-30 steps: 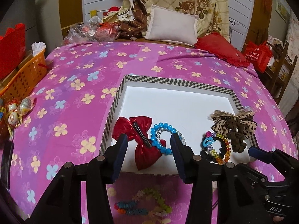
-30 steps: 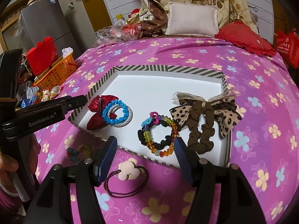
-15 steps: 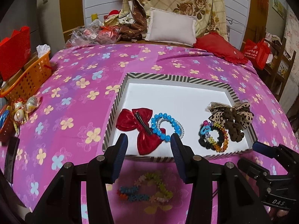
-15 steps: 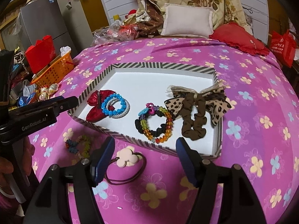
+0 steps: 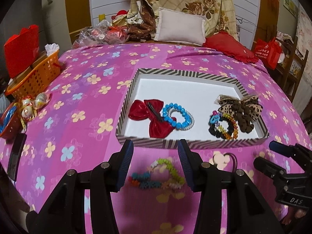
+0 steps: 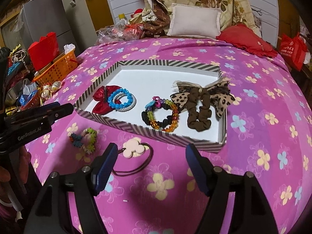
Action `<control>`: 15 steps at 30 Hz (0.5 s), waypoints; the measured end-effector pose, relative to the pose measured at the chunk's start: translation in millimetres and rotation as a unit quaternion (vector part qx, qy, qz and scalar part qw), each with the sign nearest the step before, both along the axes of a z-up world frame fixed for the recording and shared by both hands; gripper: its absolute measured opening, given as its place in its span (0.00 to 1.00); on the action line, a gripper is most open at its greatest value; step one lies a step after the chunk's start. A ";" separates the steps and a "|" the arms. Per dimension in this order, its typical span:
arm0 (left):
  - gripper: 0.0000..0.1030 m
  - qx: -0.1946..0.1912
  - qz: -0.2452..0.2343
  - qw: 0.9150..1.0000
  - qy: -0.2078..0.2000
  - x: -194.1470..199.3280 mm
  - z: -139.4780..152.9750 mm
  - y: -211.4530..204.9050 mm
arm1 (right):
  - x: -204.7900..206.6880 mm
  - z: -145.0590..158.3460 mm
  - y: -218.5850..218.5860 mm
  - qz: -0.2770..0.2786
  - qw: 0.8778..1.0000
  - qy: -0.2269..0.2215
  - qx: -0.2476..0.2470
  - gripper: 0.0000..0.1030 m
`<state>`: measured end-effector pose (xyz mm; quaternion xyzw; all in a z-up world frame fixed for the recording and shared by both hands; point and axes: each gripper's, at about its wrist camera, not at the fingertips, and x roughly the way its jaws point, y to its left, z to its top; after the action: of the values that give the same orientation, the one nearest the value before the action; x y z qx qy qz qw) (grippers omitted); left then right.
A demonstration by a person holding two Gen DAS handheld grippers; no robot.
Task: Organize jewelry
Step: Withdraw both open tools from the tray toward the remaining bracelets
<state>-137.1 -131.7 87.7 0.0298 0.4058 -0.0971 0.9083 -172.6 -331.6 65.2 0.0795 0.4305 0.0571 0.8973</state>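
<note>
A striped box lid (image 5: 148, 143) (image 6: 136, 129) lies on the pink flowered bedspread. In it are a red bow (image 5: 148, 112) (image 6: 99, 97), a blue bead bracelet (image 5: 176, 117) (image 6: 120, 99), a rainbow bead scrunchie (image 5: 224, 126) (image 6: 161, 115) and a leopard bow scrunchie (image 5: 241, 110) (image 6: 200, 105). Outside it, near me, lie a multicoloured bead bracelet (image 5: 158, 175) (image 6: 83, 139) and a cream mouse-shaped hair tie (image 5: 220, 159) (image 6: 133, 147). My left gripper (image 5: 155, 165) is open above the bead bracelet. My right gripper (image 6: 152, 169) is open, just near of the hair tie.
An orange basket (image 5: 37, 74) and wrapped sweets (image 5: 33, 105) sit at the bed's left edge. Pillows (image 5: 180, 27) and plastic bags (image 5: 97, 35) fill the headboard end. A dark flat object (image 5: 16, 156) lies at the near left edge.
Both grippers have pulled back toward me from over the lid. The bead bracelet and hair tie now show in full between and ahead of the fingers. Both stay open.
</note>
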 end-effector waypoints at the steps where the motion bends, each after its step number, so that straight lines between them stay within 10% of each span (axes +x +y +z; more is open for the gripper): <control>1: 0.26 -0.001 0.000 1.000 0.001 -2.4 -0.6 1.6 | -2.0 0.8 0.9 -0.001 1.000 -0.001 -0.005 0.73; 15: 0.26 -0.015 0.012 1.000 0.022 -24.9 -6.3 32.0 | -18.9 6.4 4.9 0.003 1.000 0.001 -0.027 0.73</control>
<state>-162.0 -99.7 81.4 0.0090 0.4245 -0.0935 0.9005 -191.4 -326.7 71.6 0.0537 0.4327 0.0479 0.8987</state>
